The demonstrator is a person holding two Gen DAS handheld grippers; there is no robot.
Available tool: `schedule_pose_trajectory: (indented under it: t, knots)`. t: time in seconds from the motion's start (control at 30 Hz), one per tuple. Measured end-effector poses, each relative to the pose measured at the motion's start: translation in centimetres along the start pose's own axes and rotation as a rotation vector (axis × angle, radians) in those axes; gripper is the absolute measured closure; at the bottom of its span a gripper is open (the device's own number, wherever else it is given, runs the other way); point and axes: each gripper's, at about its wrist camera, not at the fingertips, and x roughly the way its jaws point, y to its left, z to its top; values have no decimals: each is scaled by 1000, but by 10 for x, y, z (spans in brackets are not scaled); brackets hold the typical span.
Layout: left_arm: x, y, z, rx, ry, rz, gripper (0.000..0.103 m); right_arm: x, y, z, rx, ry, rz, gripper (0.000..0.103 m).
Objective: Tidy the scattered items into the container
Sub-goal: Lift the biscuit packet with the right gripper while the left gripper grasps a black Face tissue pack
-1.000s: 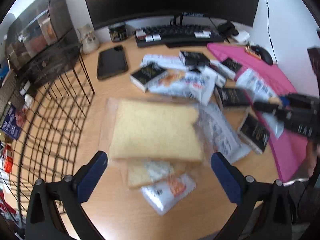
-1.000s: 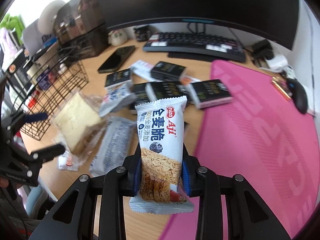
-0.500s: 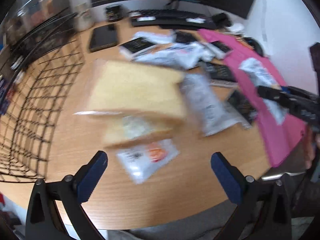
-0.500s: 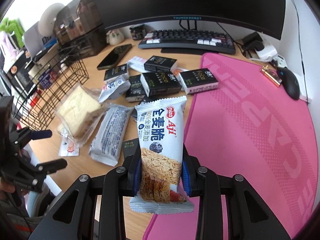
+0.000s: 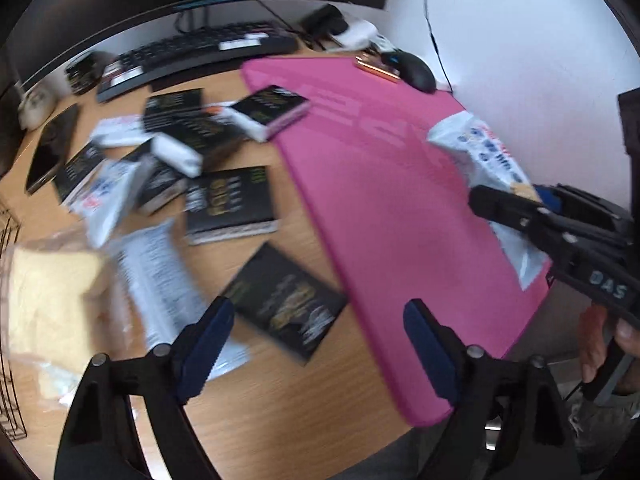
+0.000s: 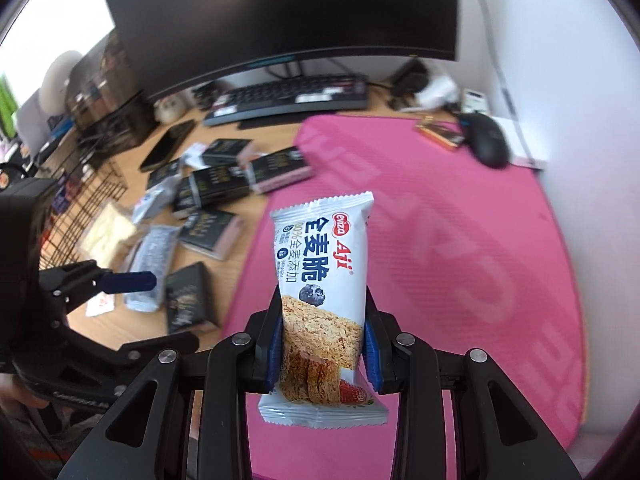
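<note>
Your right tool (image 6: pixel 323 354) points steeply down over the pink mat (image 6: pixel 460 264), and its blue pads are pressed on both sides of the wafer snack packet (image 6: pixel 322 292). The packet stands upright between them, its top clear above the fingers and its crimped lower end hanging below. In the left wrist view the same packet (image 5: pixel 486 160) shows at the right edge, above the mat's far side, with your right hand (image 5: pixel 608 340) wrapped round the handle beneath it.

Your left tool (image 5: pixel 316 344) also tilts down, over the front edge of the worktop (image 5: pixel 304 404). Its jaws have just been closing but stand fairly wide, with nothing between them; a black sachet (image 5: pixel 288 300) lies on the wood just beyond the fingertips, apart from them.

The other items sit scattered left of the mat: black boxes (image 6: pixel 218 184), a grey-white wrapper (image 6: pixel 154 256) and a bagged slice of bread (image 6: pixel 108 232). The wire basket (image 6: pixel 86 200) stands at the far left, just beside the bread; blur makes it hard to tell whether they touch.
</note>
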Motion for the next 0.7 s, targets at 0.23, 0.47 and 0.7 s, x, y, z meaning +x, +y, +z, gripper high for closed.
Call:
schedule_pose_trajectory:
  t: [0.23,0.47,0.7]
  knots:
    - [17,9,7,-12,22,94,16,-2,-22,-5,18,0,7,70]
    - [21,42,-1,-90,78,98,16,13,-12,-4,-5,11,48,70]
    - [24,21,18,-58,70,88,16,16,-6,-2,-13,15,47,70]
